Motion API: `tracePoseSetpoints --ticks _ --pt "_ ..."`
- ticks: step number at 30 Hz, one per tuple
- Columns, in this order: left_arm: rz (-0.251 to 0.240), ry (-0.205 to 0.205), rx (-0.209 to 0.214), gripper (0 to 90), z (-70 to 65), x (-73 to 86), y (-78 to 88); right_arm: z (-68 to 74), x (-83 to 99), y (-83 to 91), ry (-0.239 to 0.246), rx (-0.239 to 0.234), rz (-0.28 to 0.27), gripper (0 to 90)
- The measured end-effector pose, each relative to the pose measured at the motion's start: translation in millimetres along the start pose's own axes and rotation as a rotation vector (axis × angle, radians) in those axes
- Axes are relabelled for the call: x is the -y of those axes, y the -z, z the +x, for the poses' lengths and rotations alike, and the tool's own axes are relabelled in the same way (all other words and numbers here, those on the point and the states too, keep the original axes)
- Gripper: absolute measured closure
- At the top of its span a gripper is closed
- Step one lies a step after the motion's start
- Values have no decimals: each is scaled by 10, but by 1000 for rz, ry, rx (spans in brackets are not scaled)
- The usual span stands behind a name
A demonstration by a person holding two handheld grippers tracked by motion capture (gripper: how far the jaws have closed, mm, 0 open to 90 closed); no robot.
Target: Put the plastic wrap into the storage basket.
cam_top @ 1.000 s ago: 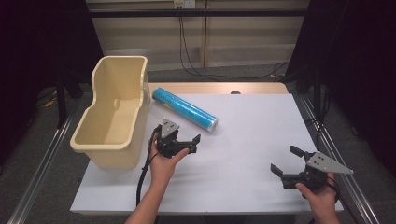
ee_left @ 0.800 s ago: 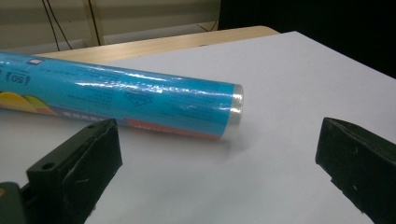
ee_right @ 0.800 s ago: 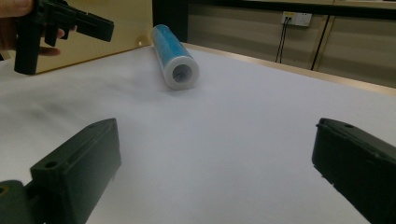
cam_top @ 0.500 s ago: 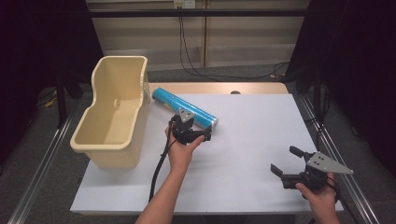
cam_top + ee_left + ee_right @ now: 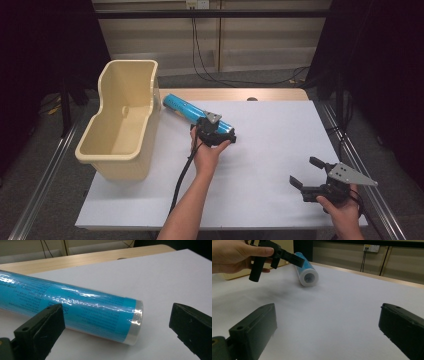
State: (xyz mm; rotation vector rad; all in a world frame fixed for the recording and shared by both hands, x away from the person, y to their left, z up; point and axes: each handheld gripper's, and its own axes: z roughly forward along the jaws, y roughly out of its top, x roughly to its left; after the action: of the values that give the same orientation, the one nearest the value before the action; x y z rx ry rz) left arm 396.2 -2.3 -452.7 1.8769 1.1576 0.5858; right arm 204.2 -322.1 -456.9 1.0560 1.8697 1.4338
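Observation:
A blue film-wrapped roll [image 5: 187,111] lies slantwise on the white table top [image 5: 270,150], just right of a beige plastic bin [image 5: 122,120]. My left gripper [image 5: 217,131] hovers over the roll's near right end, open. In the left gripper view the roll [image 5: 75,307] lies between and just beyond the wide-apart jaws, its clear-capped end toward the right jaw, untouched by either. My right gripper [image 5: 305,171] is open near the table's front right corner, nothing between its jaws. The right gripper view shows the roll's white core end [image 5: 308,277] and the left hand with its gripper [image 5: 277,255].
The bin is deep and holds nothing; it stands at the table's left edge. A wooden strip [image 5: 230,94] runs along the far edge. Metal rails [image 5: 45,175] flank the table. A cable [image 5: 182,175] trails from the left gripper along the forearm.
The left hand has carried its gripper away from the bin, forward and right, to the roll's right end. The right gripper has stayed put.

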Motion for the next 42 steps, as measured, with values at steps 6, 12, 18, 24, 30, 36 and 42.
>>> tracePoseSetpoints --ticks 6,12,18,24,30,36,42 --pt "3 30 -33 0 -52 -63 -89 -9 3 3 -10 1 -5 9" --pt "21 24 -53 0 -71 -198 -181 -19 7 2 -15 0 -5 9" --pt "51 5 -102 106 -78 -255 -248 -37 12 9 -23 0 -4 9" --pt "61 7 -37 612 -46 -284 -223 -62 18 20 -28 2 -6 9" --pt "67 39 25 845 -35 -275 -290 -58 21 1 -29 0 -3 9" --pt "82 24 61 900 -25 -277 -312 -65 24 1 -32 -2 -3 8" --pt "117 -1 66 900 25 -255 -125 -57 26 -15 -21 -4 4 8"
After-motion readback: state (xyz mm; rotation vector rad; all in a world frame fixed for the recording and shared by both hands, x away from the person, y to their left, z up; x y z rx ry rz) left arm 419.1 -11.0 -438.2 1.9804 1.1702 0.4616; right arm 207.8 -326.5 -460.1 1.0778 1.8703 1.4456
